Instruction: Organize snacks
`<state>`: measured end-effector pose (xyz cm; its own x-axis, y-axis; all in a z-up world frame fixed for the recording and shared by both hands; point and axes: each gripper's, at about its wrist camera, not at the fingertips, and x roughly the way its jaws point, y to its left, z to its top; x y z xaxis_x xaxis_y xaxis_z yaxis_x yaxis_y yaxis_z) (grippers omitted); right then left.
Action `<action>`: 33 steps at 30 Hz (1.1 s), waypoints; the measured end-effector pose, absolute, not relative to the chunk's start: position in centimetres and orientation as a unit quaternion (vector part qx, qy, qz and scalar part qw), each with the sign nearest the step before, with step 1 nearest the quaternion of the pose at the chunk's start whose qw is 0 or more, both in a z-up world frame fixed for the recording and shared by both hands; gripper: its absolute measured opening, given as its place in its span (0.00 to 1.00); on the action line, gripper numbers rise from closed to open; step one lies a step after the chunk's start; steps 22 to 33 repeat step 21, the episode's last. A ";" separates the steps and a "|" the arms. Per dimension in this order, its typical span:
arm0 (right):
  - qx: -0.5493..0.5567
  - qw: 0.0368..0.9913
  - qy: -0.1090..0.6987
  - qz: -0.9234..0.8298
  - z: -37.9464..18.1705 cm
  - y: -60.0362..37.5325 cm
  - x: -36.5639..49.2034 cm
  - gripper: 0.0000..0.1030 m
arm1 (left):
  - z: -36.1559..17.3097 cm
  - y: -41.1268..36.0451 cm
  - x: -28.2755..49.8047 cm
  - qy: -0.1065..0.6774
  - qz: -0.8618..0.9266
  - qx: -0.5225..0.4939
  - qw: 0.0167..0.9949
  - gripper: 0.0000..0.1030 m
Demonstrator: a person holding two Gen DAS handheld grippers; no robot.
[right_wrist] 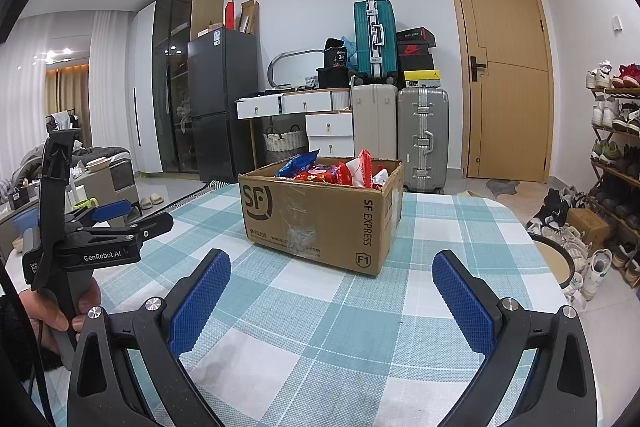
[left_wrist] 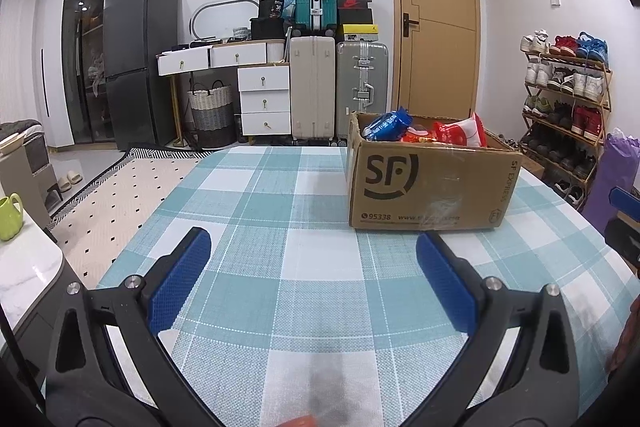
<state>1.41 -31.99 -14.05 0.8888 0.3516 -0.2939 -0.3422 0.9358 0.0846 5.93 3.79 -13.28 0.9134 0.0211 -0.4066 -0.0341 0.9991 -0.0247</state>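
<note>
While both tools hang low over the checked desk [left_wrist: 304, 187], the left claw [left_wrist: 313, 251] gapes wide and empty, short of the cardboard box [left_wrist: 428, 183]. That box holds a blue snack bag [left_wrist: 386, 125] and red snack packets [left_wrist: 460, 133]. Right of it, the right claw [right_wrist: 331, 273] is spread wide, empty too.

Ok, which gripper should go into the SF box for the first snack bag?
Probably right. The right gripper is open and looks straight at the cardboard box, centred ahead. From the left gripper, also open, the box sits off to the right. The blue bag is easiest.
</note>
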 end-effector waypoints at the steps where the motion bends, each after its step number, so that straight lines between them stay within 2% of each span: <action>1: 0.016 0.972 0.154 0.178 -14.1 -32.0 1.4 1.00 | -13.3 3.8 5.9 0.207 0.014 -0.016 0.978 1.00; 33: 0.019 0.972 0.154 0.177 -14.3 -32.1 1.4 1.00 | -13.3 3.5 6.0 0.208 0.013 -0.016 0.978 1.00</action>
